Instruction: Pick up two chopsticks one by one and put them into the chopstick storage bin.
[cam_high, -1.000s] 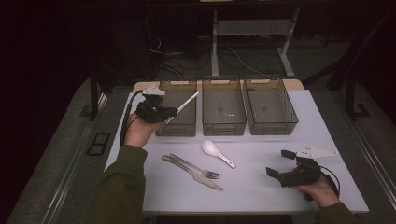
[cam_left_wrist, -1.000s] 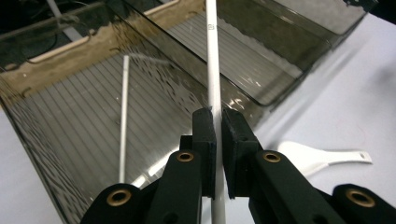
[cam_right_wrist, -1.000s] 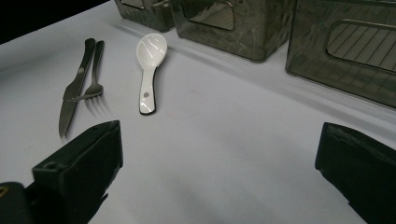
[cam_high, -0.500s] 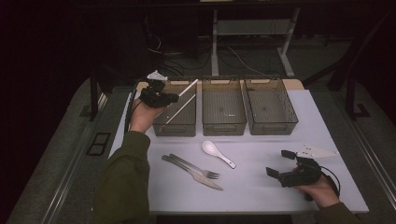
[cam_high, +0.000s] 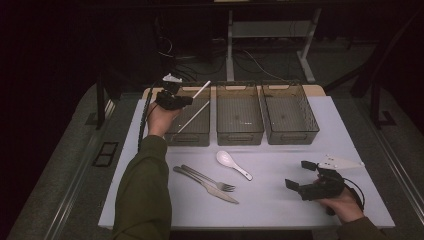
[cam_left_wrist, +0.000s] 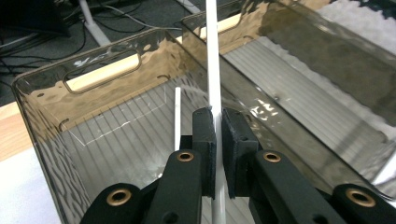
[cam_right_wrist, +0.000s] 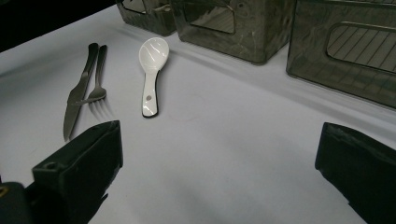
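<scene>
Left gripper (cam_left_wrist: 218, 135) clamps a white chopstick (cam_left_wrist: 213, 70) over the left bin (cam_high: 197, 131). Second chopstick (cam_high: 192, 117) lies inside. Right gripper (cam_high: 306, 176) gapes wide, empty.

Looks like my lab/test bench: bare white table (cam_high: 280, 210), dark room, loose cables (cam_high: 185, 65) and metal stand legs (cam_high: 305, 65) upper frame.

Olive-green sleeve (cam_high: 142, 192); black left claw (cam_left_wrist: 216, 140) with brass-ringed screws; black right claw (cam_high: 307, 176) bearing a grey three-cornered plate (cam_high: 340, 162).
</scene>
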